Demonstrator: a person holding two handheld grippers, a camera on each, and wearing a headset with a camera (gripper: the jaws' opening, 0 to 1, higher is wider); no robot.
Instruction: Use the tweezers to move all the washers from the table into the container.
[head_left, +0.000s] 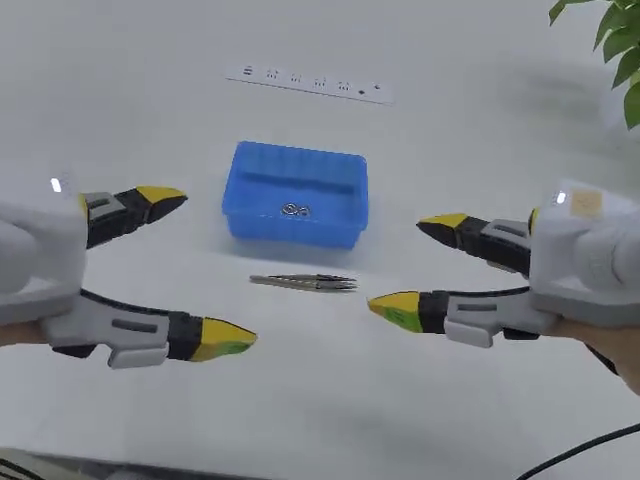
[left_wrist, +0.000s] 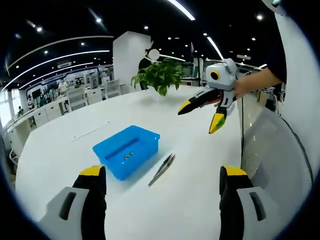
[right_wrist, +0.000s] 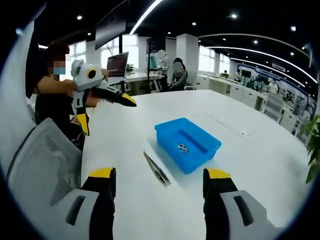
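1. The washers (head_left: 294, 210) are small shiny metal rings, bunched in a little cluster.
2. They lie inside the blue container (head_left: 296, 233), near the middle of its floor, well apart from both grippers.
3. The left gripper (head_left: 220, 270) hangs off the container's left side and the right gripper (head_left: 394, 264) off its right. Both have their jaws spread wide and grasp nothing.
4. The tweezers (head_left: 303, 283) lie flat on the white table (head_left: 320, 400) just in front of the container, with neither gripper touching them.
5. The container holds the washers.
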